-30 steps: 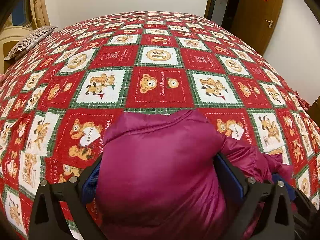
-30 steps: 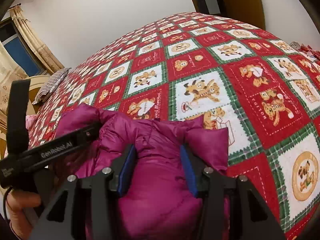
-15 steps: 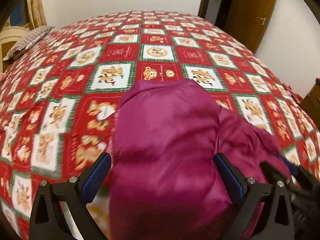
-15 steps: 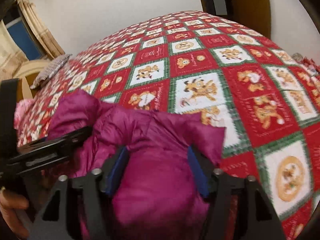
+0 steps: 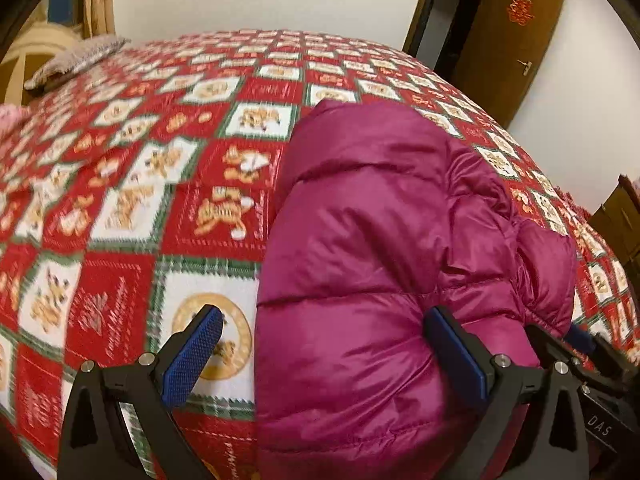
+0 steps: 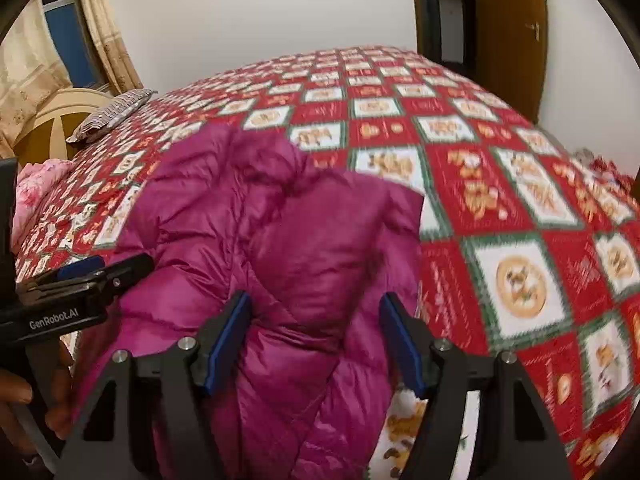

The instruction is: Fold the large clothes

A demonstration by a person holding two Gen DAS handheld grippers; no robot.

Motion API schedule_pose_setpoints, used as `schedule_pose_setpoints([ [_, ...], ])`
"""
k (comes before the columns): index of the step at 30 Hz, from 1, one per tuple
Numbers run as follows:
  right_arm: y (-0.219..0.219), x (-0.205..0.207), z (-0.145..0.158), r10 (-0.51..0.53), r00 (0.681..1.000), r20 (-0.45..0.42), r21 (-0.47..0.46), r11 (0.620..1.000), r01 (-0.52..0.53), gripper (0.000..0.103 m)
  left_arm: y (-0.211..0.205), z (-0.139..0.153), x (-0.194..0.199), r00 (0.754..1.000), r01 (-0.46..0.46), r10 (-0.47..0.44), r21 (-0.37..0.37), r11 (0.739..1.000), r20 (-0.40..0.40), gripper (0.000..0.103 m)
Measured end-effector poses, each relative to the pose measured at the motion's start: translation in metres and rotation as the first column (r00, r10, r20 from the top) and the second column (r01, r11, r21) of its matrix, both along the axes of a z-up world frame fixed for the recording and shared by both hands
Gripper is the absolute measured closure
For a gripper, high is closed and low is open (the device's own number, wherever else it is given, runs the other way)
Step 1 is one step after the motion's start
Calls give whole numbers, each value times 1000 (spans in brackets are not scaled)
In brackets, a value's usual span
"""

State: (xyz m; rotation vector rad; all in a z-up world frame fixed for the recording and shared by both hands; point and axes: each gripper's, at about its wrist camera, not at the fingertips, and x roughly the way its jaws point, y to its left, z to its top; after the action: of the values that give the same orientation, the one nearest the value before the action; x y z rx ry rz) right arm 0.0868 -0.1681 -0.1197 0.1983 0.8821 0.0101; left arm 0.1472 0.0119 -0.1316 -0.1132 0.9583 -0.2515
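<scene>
Nearest, the left gripper [image 5: 323, 354] stands wide open: its right pad touches the magenta puffer jacket [image 5: 380, 240], its left pad hangs clear over the bedspread [image 5: 120, 208] — no grip. The right gripper [image 6: 315, 342] (jaws partly apart) has jacket bulk bunched between its pads; whether it truly pinches, I cannot tell. Beyond, the jacket lies heaped on the bed. Risk: the slick, springy fabric could slide free or puff the fold open.

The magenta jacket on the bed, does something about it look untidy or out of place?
Somewhat. The magenta jacket lies bunched and puffy on the bedspread, its right side crumpled into uneven folds rather than flat. No tear or stain shows.
</scene>
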Motion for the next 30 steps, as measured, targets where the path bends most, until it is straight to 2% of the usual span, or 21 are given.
schedule_pose_setpoints([
  [3,-10,-4,0,-11,1000,-21,58,998,12,30,7,2,-4,1000,-3,2,-36,999,-22,1],
  [6,-20,-15,11,-15,1000,3,111,994,15,29,18,10,-8,1000,2,-3,-93,996,-5,1],
  [7,-23,-19,13,-15,1000,14,130,991,13,25,26,16,-10,1000,0,2,-135,991,12,1],
  [10,-40,-31,21,-32,998,62,233,972,17,1,37,25,-11,999,-2,13,-238,971,45,1],
  [11,-45,-32,22,-41,996,73,271,962,20,0,37,26,-8,999,-3,15,-250,968,46,1],
  [13,-51,-26,18,-44,997,61,326,945,22,0,27,21,-2,1000,15,-9,-230,973,27,1],
  [15,-52,-12,5,-35,999,8,337,941,30,0,11,11,5,998,70,-70,-189,980,8,1],
  [17,-47,-2,-6,-5,1000,-23,347,938,13,0,1,0,8,996,90,-91,-146,985,0,1],
  [20,-33,8,-20,43,998,-47,347,937,-24,0,2,-12,11,996,75,-83,-186,980,-36,1],
  [23,-22,10,-20,66,998,-9,297,953,-60,0,7,-21,19,992,58,-82,-229,972,-94,1],
  [27,-22,16,-22,74,997,-5,318,946,-69,0,-1,-21,17,994,67,-81,-193,979,-68,1],
  [30,-18,24,-23,82,997,2,298,951,-79,0,-4,-23,17,995,66,-77,-171,983,-59,1],
])
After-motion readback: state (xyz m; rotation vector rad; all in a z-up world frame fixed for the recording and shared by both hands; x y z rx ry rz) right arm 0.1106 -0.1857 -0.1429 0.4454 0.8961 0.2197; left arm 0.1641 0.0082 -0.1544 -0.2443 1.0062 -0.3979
